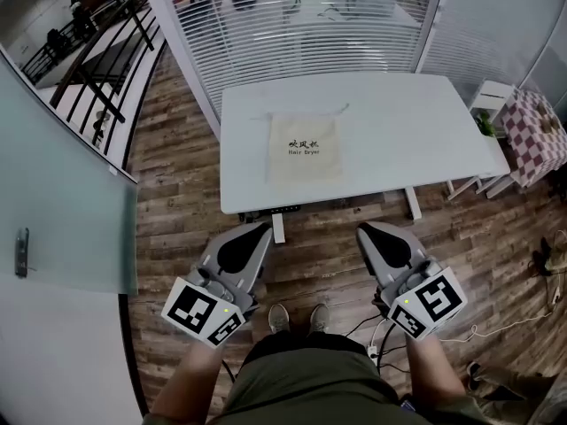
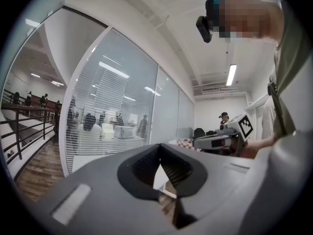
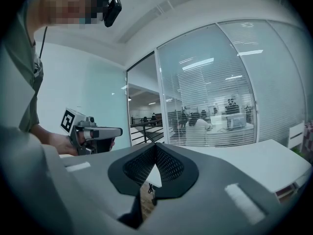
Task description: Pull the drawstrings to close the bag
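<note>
The left gripper (image 1: 255, 230) and right gripper (image 1: 369, 230) are hanging level over the shoes (image 1: 279, 317), jaws pressed together on nothing, seemingly waiting to start; cables (image 1: 372, 330) are trailing across the floor (image 1: 177, 202) beside them; ahead, well apart, the bag (image 1: 305, 147) is lying flat on the counter (image 1: 407, 122), its drawstrings (image 1: 335, 111) trailing from the far edge, one per side, likely laid out for pulling; nothing is blocking the reach; a checked cloth (image 1: 536, 135) is sitting rightward, blinds (image 1: 292, 16) beyond.
</note>
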